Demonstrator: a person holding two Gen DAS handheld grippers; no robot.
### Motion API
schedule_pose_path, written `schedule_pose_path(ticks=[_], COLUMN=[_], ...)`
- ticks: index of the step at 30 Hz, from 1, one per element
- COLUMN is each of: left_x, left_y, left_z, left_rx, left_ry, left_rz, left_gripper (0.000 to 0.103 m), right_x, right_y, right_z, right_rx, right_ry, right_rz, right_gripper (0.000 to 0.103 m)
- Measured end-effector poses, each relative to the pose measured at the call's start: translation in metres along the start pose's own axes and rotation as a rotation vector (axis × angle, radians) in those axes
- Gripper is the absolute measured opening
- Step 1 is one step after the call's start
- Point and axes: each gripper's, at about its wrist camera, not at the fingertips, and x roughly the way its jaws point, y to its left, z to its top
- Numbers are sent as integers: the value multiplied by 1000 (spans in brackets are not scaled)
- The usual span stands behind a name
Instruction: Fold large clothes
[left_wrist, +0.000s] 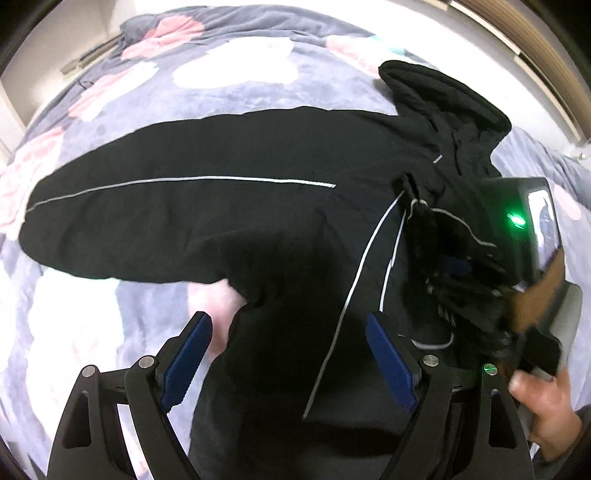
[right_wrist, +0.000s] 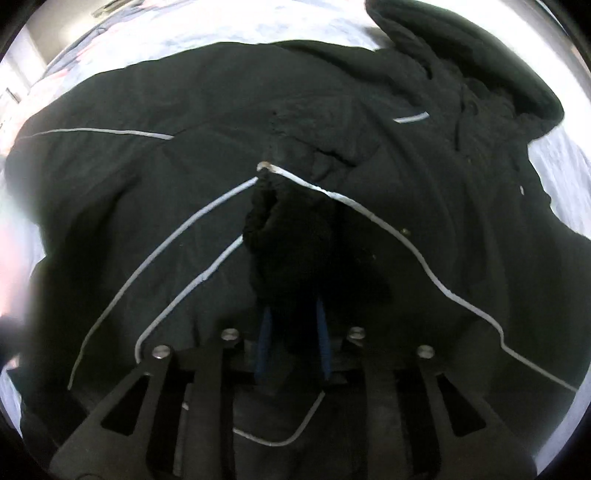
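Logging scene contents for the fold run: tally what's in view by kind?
Black jacket: 1
Floral blanket: 1
Grippers: 2, the left gripper and the right gripper
Bare hand: 1
Total: 5

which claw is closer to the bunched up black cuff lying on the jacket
Right. The right claw has the bunched cuff between its blue pads. The left claw hangs open over the jacket, off to the cuff's side, nothing between its fingers.
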Motion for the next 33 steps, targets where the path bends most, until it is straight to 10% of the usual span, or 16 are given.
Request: schedule_pose_path(ticks=[6, 16, 17, 19, 24, 28, 33], left_x=[6, 87, 94, 103, 53, 22, 83], left_y=[-19, -73, -75, -82, -84, -42, 4], left_z=[27, 82, 84, 90, 103, 112, 101], left_rx=[20, 73, 64, 62, 80, 31, -37], left_ry=[-26, 116, 124, 129, -5, -71, 82], left_rz=[-151, -360, -367, -387, -444, -422, -253], left_gripper=[86, 86, 77, 22, 19, 19, 21], right_x=[-72, -102, -99, -97, -105, -94, -60], right_y=[-47, -182, -190, -199, -210, -213, -203], right_z=[-27, -107, -114, -122, -125, -110, -99], right_rx=[66, 395, 417, 435, 455, 481, 498], right_ry=[-116, -89, -78, -68, -96, -105, -58], right_rz=[127, -96, -100, -114, -148, -135, -100], right_gripper=[54, 56, 56, 56, 56, 57, 58])
